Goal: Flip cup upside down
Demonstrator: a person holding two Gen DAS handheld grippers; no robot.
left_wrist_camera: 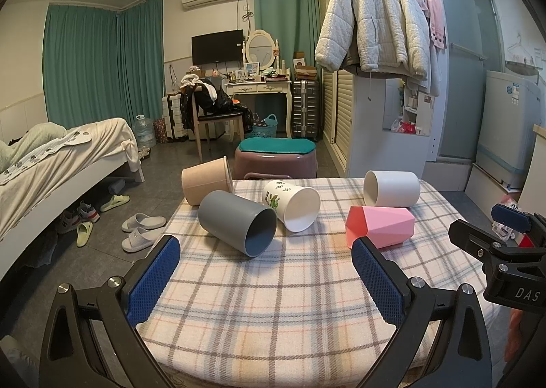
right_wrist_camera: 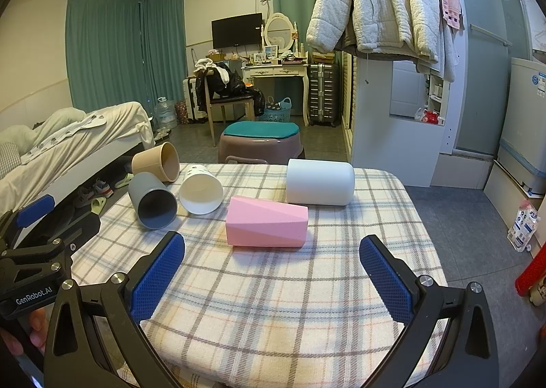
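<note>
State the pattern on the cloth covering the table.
The tablecloth is cream plaid with grey and faint orange lines, clearest in the right wrist view.

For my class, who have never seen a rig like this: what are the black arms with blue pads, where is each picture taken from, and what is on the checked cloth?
They are hand-held grippers, one in each of a person's hands, each carrying a forward-looking fisheye camera. One picture looks along the left gripper, the other along the right gripper. Both are open and hold nothing. On the table five cups lie on their sides: a gray cup, a beige cup, a white leaf-printed cup, a plain white cup and a faceted pink cup. The beige cup lies at the far left corner. None has been turned upside down yet.
</note>
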